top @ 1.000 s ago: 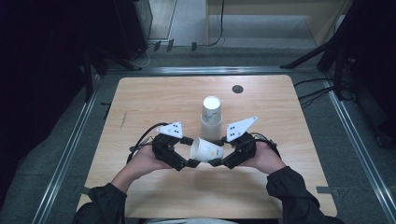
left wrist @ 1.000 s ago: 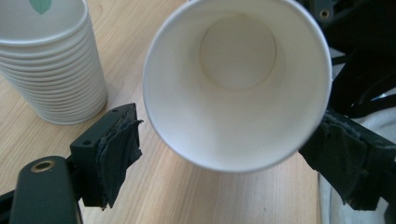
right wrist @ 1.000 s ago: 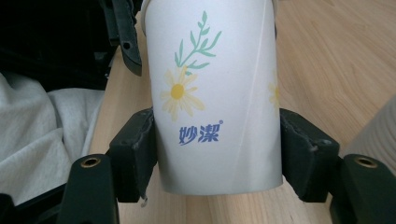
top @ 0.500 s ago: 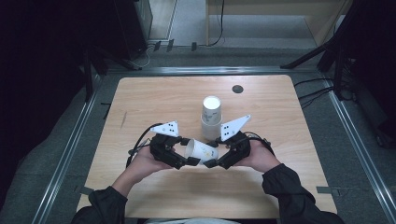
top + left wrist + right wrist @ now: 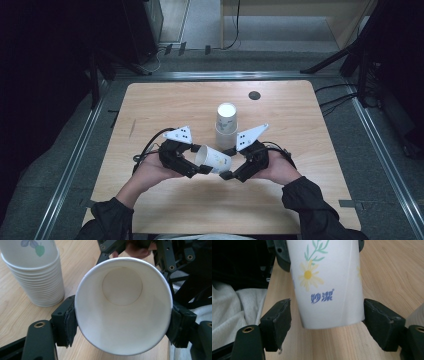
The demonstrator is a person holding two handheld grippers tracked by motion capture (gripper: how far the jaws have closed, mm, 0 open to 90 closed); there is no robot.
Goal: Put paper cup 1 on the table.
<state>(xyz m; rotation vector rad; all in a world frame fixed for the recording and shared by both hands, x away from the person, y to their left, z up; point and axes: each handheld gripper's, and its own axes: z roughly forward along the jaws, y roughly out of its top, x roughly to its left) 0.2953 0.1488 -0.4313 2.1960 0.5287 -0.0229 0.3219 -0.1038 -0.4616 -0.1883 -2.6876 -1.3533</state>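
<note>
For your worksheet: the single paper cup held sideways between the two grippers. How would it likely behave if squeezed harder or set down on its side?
The paper cup looks thin-walled and empty, so probably light and easily crushed where the left gripper pinches its rim. Its tapered round body would likely roll in a curve on the table if laid down sideways.

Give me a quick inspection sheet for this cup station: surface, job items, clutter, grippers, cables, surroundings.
Surface: wooden table, bare apart from the cups.
Job's things: paper cup on its side between the grippers; cup stack upside down behind it.
Clutter: dark round disc near far edge.
Grippers: left gripper clamps the cup's rim; right gripper jaws apart beside its base, gaps visible.
Cables: black cable loops from left gripper.
Surroundings: grey floor, metal rails.
</note>
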